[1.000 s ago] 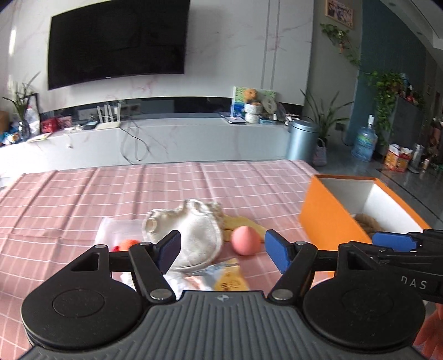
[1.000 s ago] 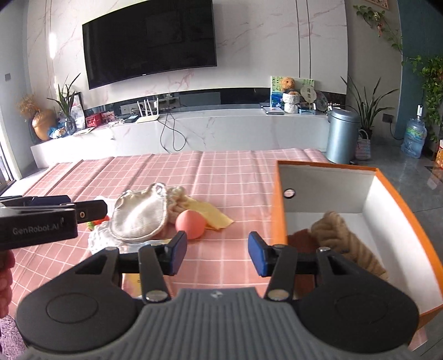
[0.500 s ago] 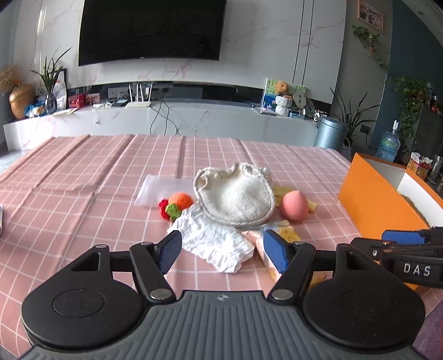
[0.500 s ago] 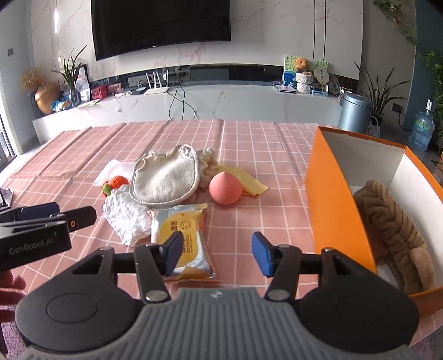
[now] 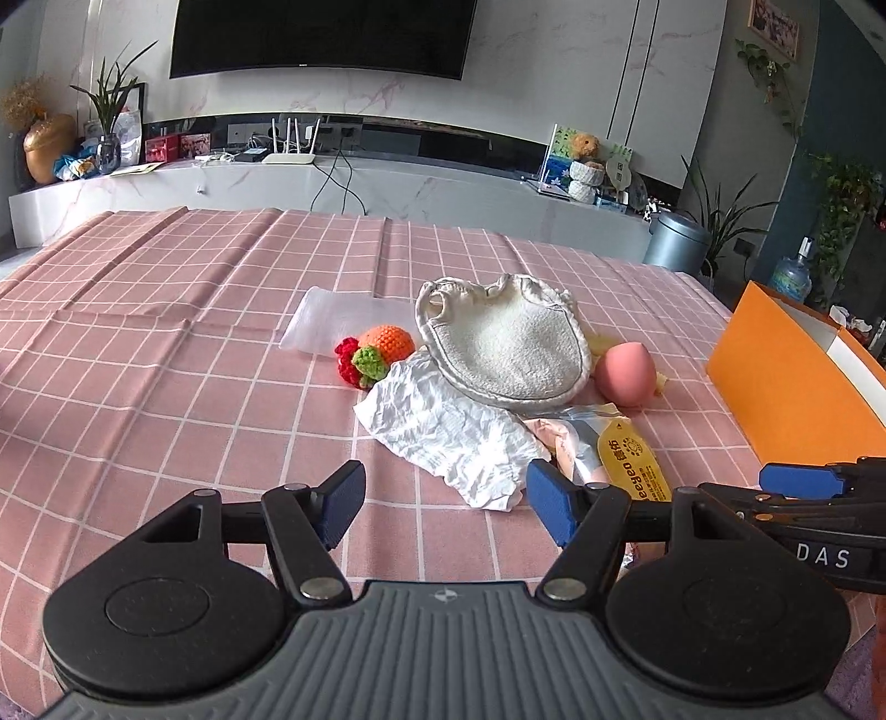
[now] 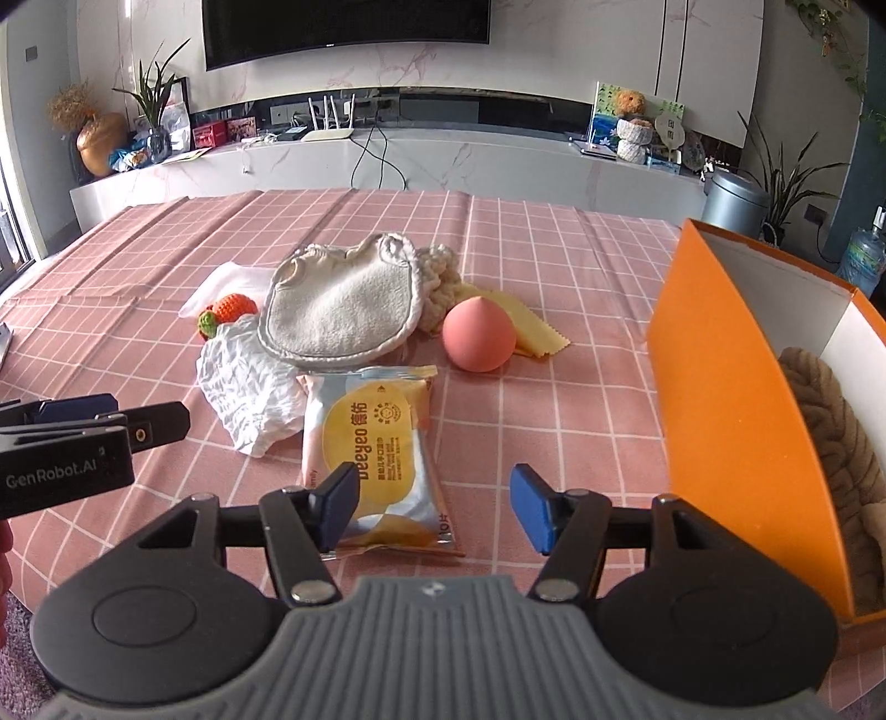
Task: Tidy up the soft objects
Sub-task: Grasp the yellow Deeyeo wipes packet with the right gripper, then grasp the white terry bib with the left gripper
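Soft things lie in a heap on the pink checked tablecloth: a cream bib [image 5: 506,346] [image 6: 338,307], a crumpled white cloth [image 5: 448,429] [image 6: 243,387], a crocheted orange fruit [image 5: 376,349] [image 6: 230,310], a pink ball [image 5: 626,374] [image 6: 479,335], a yellow cloth [image 6: 526,332] and a wipes packet [image 5: 614,454] [image 6: 376,448]. An orange box [image 5: 792,376] [image 6: 736,421] on the right holds a brown knitted thing [image 6: 836,426]. My left gripper [image 5: 443,507] is open and empty, just short of the white cloth. My right gripper [image 6: 434,507] is open and empty over the packet's near end.
A clear plastic bag [image 5: 338,318] lies behind the crocheted fruit. Beyond the table stand a white TV bench [image 6: 387,160], a wall TV [image 5: 321,33], a grey bin [image 5: 675,243] and plants. The tablecloth [image 5: 138,360] stretches bare to the left.
Both grippers have pulled back toward the table's near edge, so the heap now lies further ahead of them. The right gripper swung left from the box to the packet. Both stayed open.
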Available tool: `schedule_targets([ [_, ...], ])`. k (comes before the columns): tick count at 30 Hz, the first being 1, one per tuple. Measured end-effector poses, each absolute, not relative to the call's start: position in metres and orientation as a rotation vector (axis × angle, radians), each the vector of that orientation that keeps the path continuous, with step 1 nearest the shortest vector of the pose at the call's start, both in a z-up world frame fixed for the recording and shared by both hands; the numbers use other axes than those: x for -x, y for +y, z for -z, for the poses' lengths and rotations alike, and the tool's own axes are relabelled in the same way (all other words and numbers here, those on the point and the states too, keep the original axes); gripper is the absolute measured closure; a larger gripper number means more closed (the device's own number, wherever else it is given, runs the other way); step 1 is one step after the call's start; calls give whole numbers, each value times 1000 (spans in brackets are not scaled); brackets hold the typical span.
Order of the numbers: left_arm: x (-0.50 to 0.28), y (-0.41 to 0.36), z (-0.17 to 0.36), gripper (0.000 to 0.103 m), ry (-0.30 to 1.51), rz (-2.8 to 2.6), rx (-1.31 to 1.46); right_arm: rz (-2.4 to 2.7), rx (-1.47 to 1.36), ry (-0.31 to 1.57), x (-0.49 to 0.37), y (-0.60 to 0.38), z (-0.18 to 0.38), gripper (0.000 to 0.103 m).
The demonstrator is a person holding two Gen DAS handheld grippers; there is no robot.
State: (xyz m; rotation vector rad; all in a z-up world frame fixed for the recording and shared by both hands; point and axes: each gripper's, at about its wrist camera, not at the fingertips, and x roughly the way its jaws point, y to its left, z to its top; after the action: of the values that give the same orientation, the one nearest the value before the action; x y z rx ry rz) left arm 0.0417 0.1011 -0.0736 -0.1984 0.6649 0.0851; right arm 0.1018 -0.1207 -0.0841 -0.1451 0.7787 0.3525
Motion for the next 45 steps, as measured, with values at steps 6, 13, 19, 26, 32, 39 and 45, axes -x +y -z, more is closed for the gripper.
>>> schedule_targets([
  [6,-57,99,78,28,685,-49,202,-368,144,784,-115,-117,89,41],
  [13,-70,98,83,33,779,-76,153,-476,138,859,-141,-94,97,27],
  [19,-76,107,86,33,814,-109,151,-492,155,934,-161,-79,112,27],
  [26,-85,106,89,33,827,-102,157,-504,146,971,-169,-78,121,35],
  [32,-88,103,92,33,845,-91,166,-508,170,963,-170,-78,122,46],
  [39,-92,104,86,33,834,-73,184,-515,161,942,-169,-86,108,58],
  [45,-109,108,71,33,791,-46,231,-499,158,844,-179,-96,80,58],
])
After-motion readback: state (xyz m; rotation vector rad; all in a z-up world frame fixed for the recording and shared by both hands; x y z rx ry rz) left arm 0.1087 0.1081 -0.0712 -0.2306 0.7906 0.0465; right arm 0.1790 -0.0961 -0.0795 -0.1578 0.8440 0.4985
